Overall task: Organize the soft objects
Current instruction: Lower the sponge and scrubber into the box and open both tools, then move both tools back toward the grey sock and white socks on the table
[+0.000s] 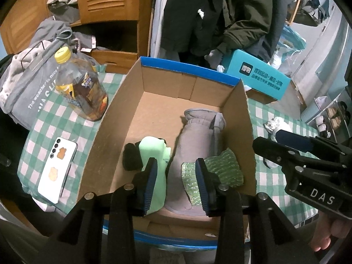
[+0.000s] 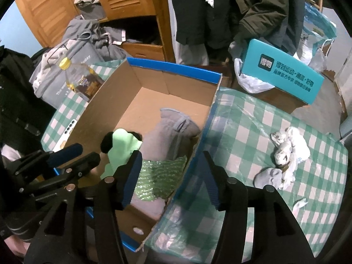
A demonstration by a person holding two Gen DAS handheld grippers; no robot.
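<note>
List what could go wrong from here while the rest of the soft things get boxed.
The right claw straddles the cardboard box wall, so closing or lifting may snag and drag it. The white socks still lie loose on the checkered cloth, which may bunch when they are pinched. The bottle stands close beside the box and might topple if it shifts.

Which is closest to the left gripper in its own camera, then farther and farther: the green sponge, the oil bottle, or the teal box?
From the left gripper:
1. Green sponge, in the cardboard box, right beside the right finger.
2. Oil bottle, on the checked cloth, up left.
3. Teal box, behind the cardboard box, up right.
</note>
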